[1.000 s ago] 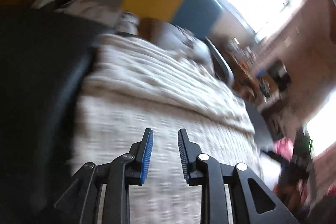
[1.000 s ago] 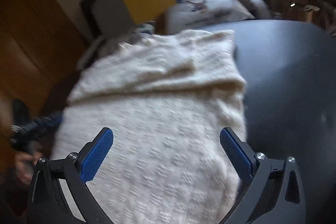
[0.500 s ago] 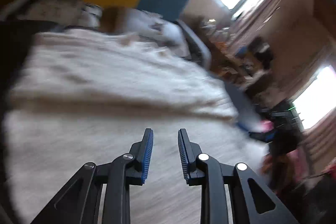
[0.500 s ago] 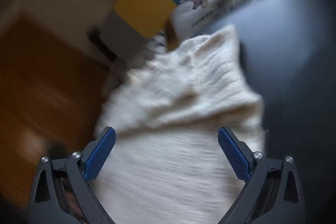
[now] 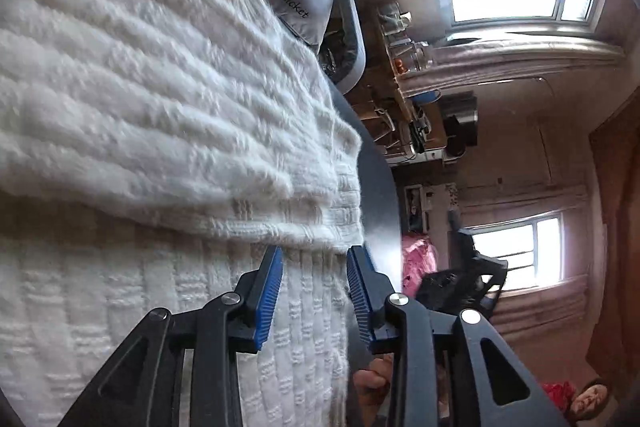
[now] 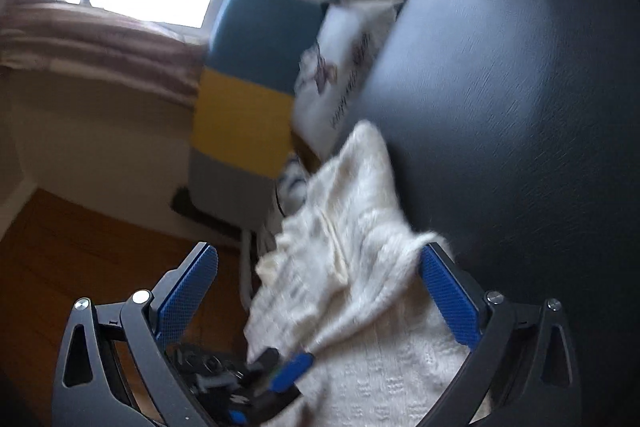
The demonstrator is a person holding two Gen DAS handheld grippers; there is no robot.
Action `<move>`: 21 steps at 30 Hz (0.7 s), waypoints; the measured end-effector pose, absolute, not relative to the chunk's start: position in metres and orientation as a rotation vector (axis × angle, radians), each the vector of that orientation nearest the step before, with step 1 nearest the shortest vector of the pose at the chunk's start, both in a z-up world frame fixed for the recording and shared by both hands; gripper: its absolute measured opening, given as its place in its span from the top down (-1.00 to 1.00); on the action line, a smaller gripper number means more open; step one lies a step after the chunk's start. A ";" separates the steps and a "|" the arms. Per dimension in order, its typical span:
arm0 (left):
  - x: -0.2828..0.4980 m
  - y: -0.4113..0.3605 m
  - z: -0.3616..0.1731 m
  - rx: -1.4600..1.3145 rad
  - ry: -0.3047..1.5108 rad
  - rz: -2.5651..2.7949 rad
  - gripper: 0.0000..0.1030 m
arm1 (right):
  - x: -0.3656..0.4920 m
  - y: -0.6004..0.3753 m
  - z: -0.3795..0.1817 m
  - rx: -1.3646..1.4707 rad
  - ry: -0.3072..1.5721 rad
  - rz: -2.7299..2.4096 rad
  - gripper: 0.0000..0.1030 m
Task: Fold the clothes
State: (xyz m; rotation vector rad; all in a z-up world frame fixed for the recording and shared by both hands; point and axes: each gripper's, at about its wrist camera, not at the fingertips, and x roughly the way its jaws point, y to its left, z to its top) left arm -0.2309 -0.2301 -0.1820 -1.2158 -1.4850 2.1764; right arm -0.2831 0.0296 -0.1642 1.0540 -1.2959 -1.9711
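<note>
Now the cream knit sweater (image 5: 152,115) lies partly folded on the dark round tabletop (image 6: 520,87), upper layer doubled over the lower. Left tongs (image 5: 314,291) are opening w/ the sweater's edge betw. the pads, not pinched. Right tongs (image 6: 320,299) gape wide over the sweater, gripping nothing.

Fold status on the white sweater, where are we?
Done: one fold is in. The fluffy upper layer of the white knit sweater lies doubled over its lower part on the dark round table.
In hand: nothing gripped. The left claw is opening over the folded edge; the right claw stands wide open at the sweater's other side.
Left: probably further folds, not yet begun.
</note>
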 end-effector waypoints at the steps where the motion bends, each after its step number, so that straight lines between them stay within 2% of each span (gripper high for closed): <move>1: -0.233 -0.228 -0.185 -1.226 -1.486 2.182 0.37 | -0.284 0.031 -0.165 1.068 -1.281 -1.986 -0.99; 5: -0.234 -0.231 -0.188 -1.223 -1.488 2.255 0.38 | -0.282 0.035 -0.154 1.067 -1.176 -2.076 -0.99; 8: -0.228 -0.233 -0.180 -1.188 -1.413 2.320 0.37 | -0.285 0.027 -0.129 0.983 -1.086 -2.038 -0.99; 10: -0.227 -0.234 -0.181 -1.229 -1.367 2.357 0.36 | -0.299 0.005 -0.129 1.035 -1.027 -1.908 -0.99; 13: -0.227 -0.238 -0.184 -1.271 -1.339 2.367 0.42 | -0.316 -0.020 -0.150 1.271 -0.884 -1.915 -0.99; 16: -0.223 -0.248 -0.170 -1.205 -1.314 2.347 0.36 | -0.317 -0.014 -0.158 1.298 -0.868 -1.960 -0.94; 21: -0.241 -0.273 -0.124 -1.065 -1.110 2.529 0.35 | -0.335 -0.008 -0.131 1.144 -0.908 -1.928 -0.94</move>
